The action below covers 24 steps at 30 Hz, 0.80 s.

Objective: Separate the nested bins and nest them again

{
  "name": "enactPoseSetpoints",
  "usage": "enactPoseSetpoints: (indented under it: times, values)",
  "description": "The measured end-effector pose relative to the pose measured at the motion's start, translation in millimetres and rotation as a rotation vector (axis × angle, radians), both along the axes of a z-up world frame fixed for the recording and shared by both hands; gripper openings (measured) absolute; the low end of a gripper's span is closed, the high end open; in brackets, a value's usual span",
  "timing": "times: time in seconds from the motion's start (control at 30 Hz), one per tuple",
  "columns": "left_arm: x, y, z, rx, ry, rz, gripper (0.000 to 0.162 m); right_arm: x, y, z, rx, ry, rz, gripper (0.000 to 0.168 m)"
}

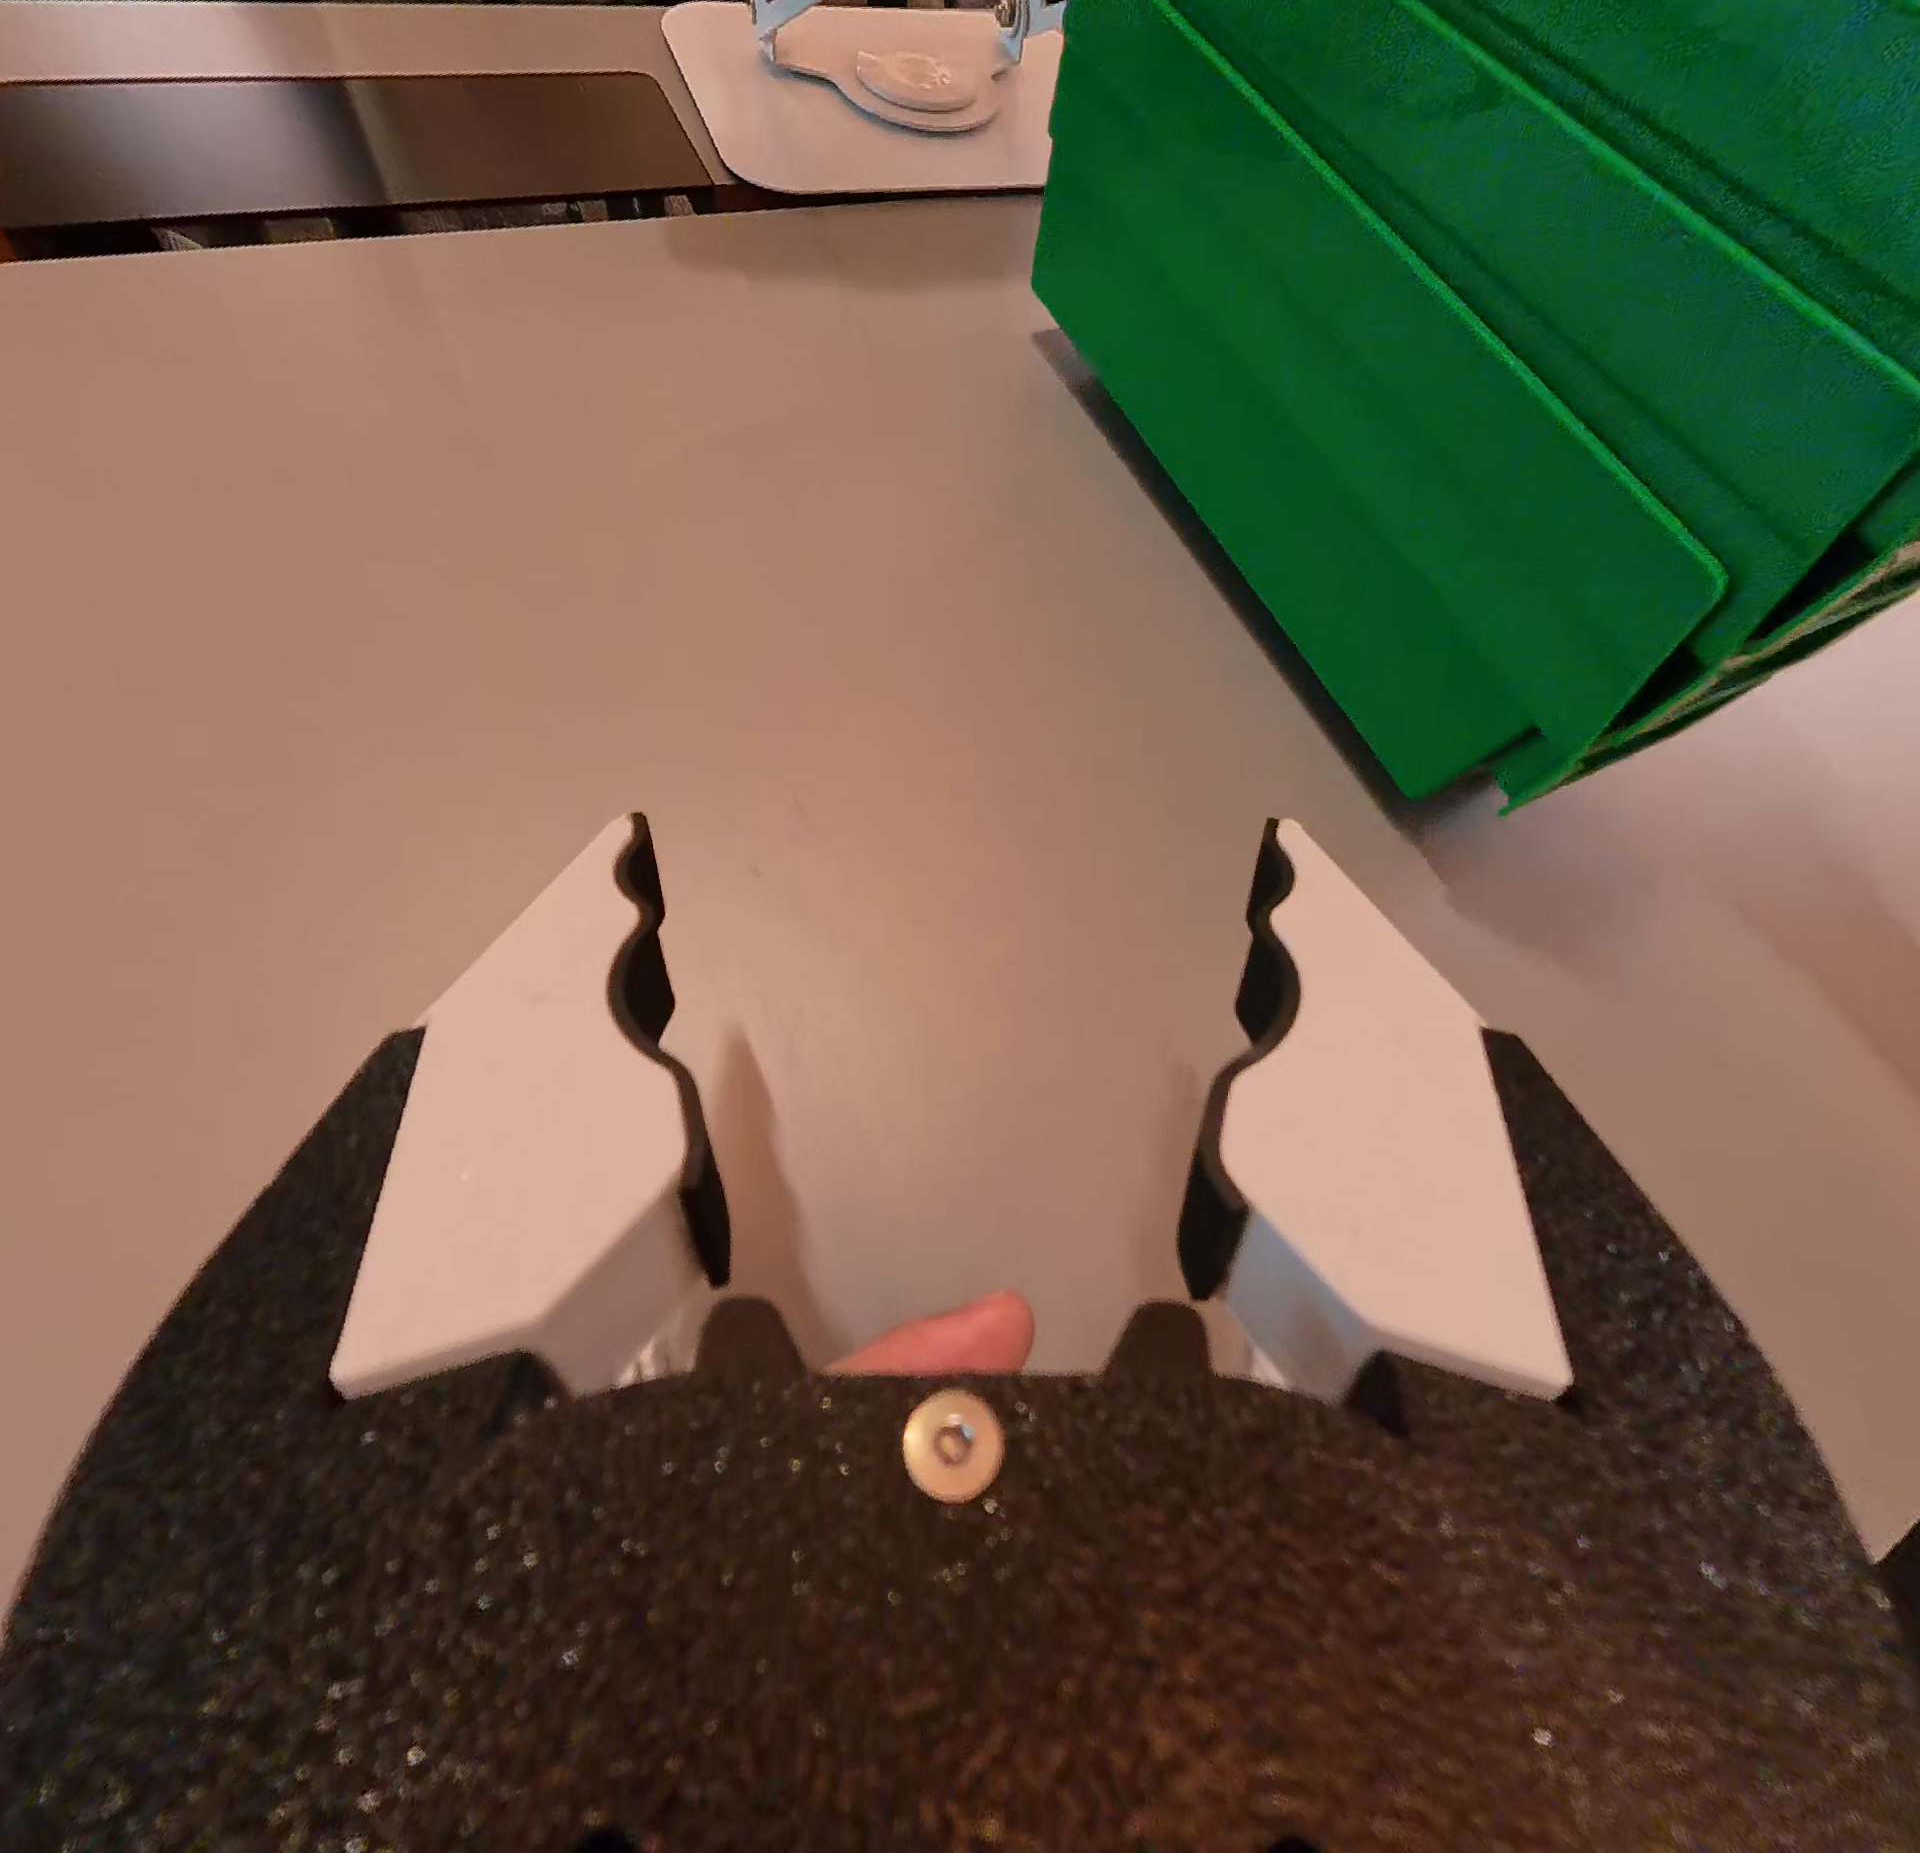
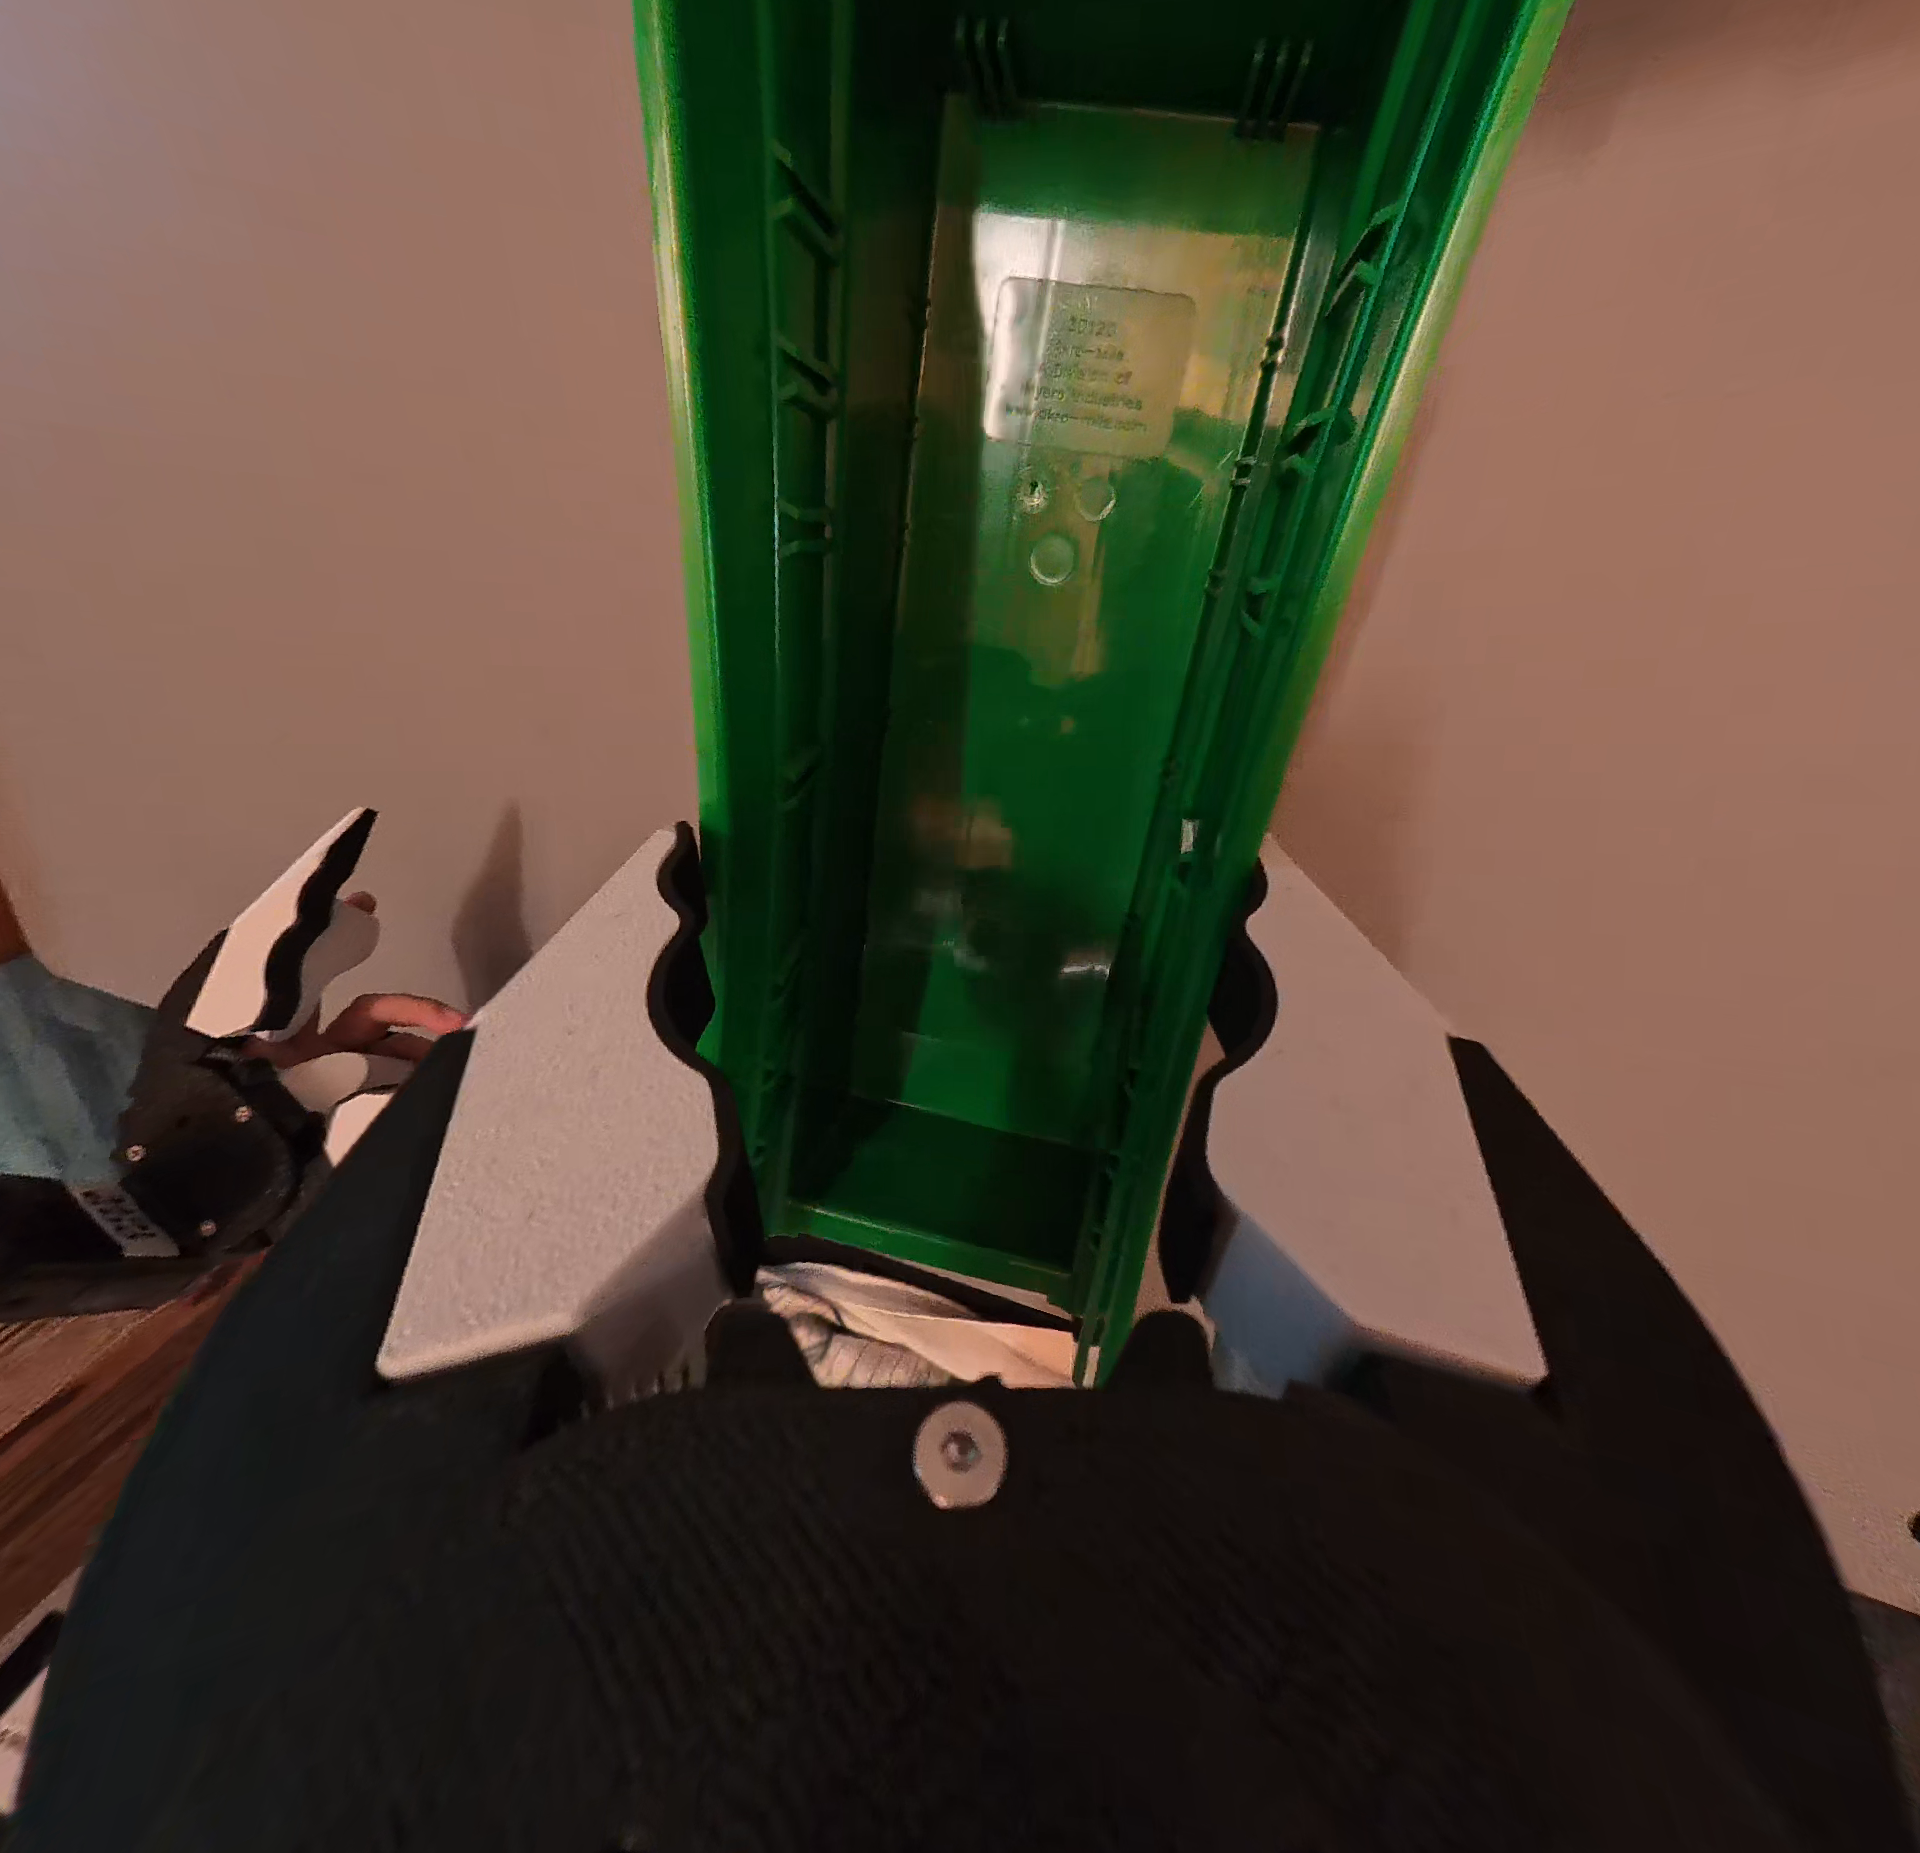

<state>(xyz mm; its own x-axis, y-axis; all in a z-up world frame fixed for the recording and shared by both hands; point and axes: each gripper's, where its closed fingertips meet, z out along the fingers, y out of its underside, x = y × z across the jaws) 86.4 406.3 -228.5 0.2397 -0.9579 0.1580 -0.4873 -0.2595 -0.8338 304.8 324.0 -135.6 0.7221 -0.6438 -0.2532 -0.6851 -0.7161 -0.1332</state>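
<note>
Clearly the right tongs [image 2: 971,1034] are clenched on the stack of nested green plastic bins [image 2: 1049,577], a fingertip pressed against each outer side wall near the stack's close end. In the right wrist view the stack's long axis runs straight away from those tongs, along the line of the fingers, with the open inside of the innermost bin facing the camera and a pale label panel on its floor.

From the left wrist view, the same green stack [image 1: 1455,349] sits up and to the right of the left tongs [image 1: 961,1024], well apart from them, with several stepped side walls showing one behind another. It appears tilted and lifted off the smooth beige counter [image 1: 520,556], though whether some far edge touches the counter I cannot tell.

The left tongs are released, jaws spread wide with nothing between them, and they point forward over bare counter rather than at the stack. To pull an outer bin free, my judgement is that the left tongs must swing rightward and meet a side wall across the long axis, while the right tongs hold.
</note>
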Motion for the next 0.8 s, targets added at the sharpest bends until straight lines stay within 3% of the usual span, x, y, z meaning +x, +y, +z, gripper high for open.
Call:
enactPoseSetpoints:
  times: [0.03,0.8]
  values:
    - [0,0,0,-0.001,0.001,0.000,0.111,0,0,-1,0.006,0.009,-0.006,0.099]
    - [1,-1,-5,-0.006,0.015,-0.005,0.111,4,-7,-1,-0.060,-0.050,-0.070,0.098]
